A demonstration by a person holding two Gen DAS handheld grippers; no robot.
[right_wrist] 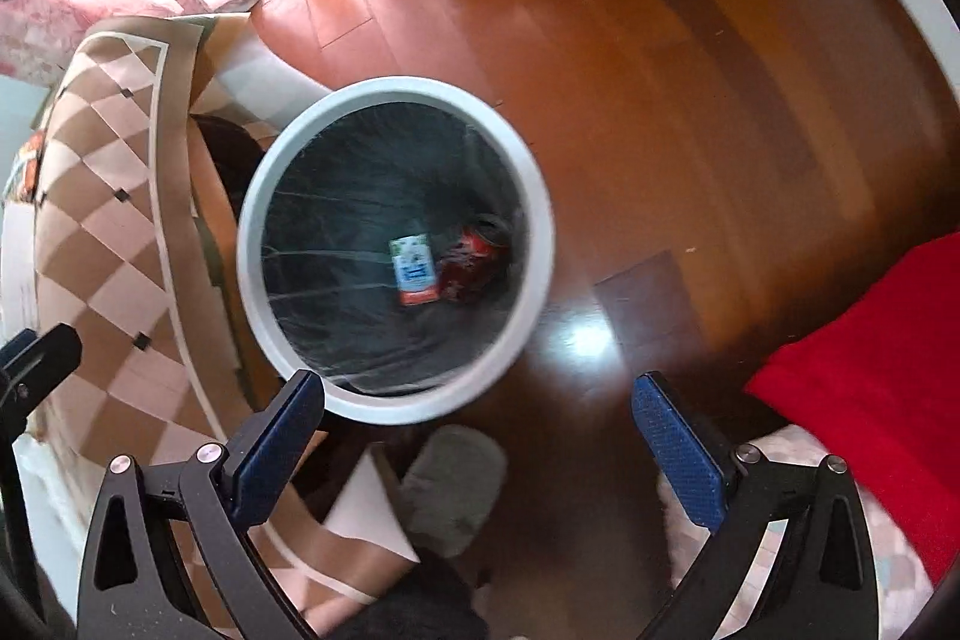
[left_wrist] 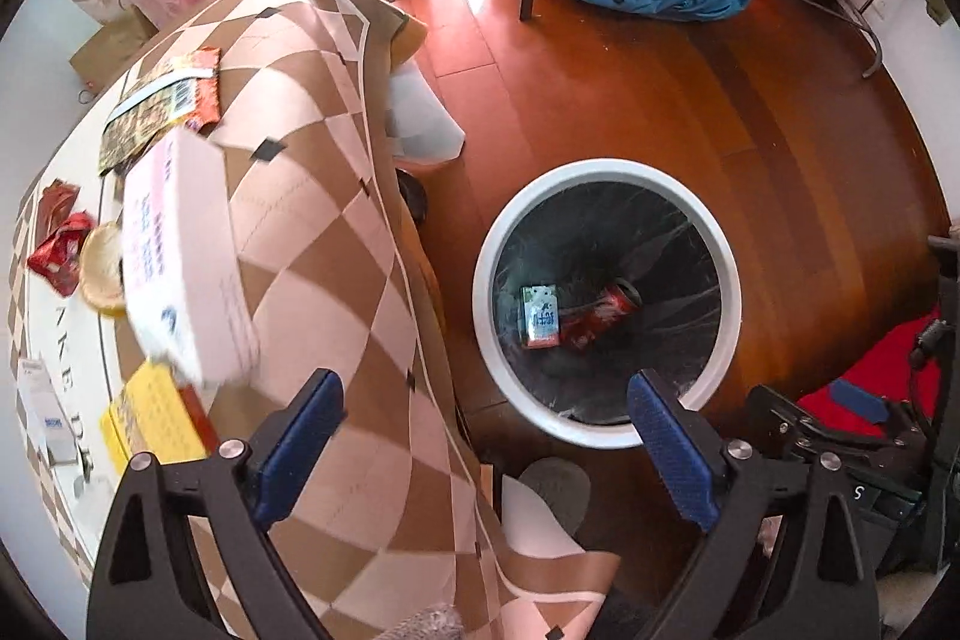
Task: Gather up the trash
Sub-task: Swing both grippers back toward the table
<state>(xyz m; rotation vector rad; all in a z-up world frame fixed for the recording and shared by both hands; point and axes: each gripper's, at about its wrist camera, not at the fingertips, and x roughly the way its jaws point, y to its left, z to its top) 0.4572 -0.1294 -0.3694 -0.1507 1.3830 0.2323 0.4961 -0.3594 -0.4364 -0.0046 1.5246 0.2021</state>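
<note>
I saw both claws spread wide and empty: left gripper (left_wrist: 486,436) over the table edge and bin rim, right gripper (right_wrist: 480,436) just beyond the bin's near rim.

The trash bin (left_wrist: 729,280), white-rimmed with a dark liner, stood on the wood floor (left_wrist: 630,100) just beside the hanging checked tablecloth (left_wrist: 336,232). Inside lay a small carton (left_wrist: 540,319) with blue characters I could not read, touching a red can (left_wrist: 600,319); the can's branding was too blurred to read.

On the table: a white box (left_wrist: 180,268) with blue print, blurred; a yellow box (left_wrist: 156,418); red wrappers (left_wrist: 57,244); a snack packet (left_wrist: 162,100). Large letters "AKE D" showed on the table's white surface (left_wrist: 75,370).

The floor lay open beyond the bin. A red cloth (right_wrist: 870,382) lay to the right, and a grey slipper (right_wrist: 450,484) lay near the bin's near rim.
</note>
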